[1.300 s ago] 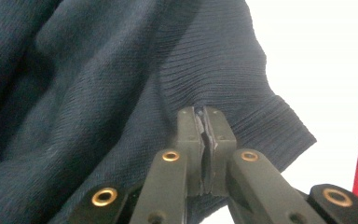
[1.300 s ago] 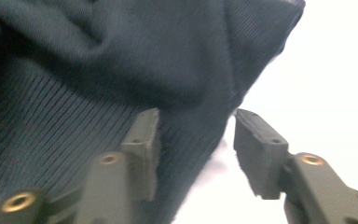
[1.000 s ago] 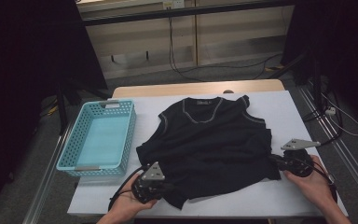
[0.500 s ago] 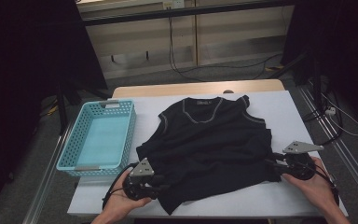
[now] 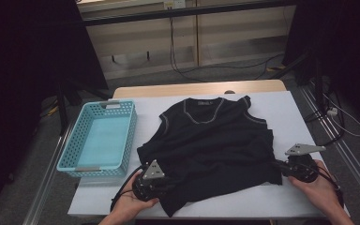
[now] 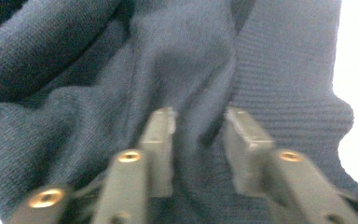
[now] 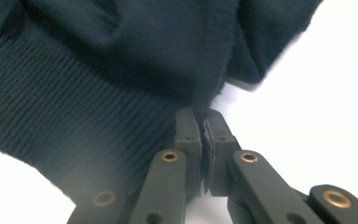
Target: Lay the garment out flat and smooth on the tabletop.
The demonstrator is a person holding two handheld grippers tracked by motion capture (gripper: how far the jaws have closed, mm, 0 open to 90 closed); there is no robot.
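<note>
**Both claws at the hem of a dark vest**

From above, a dark sleeveless top lies spread on the white desk, neckline away from the person. The left hand brings the left claw against the rumpled near-left hem; the right hand sets the right claw at the near-right corner. An empty turquoise basket stands just beside the top, at its left.

The left claw, seen along its own jaws, is released, a fold of knit between them.

The right claw is clenched on the top's ribbed edge.
</note>
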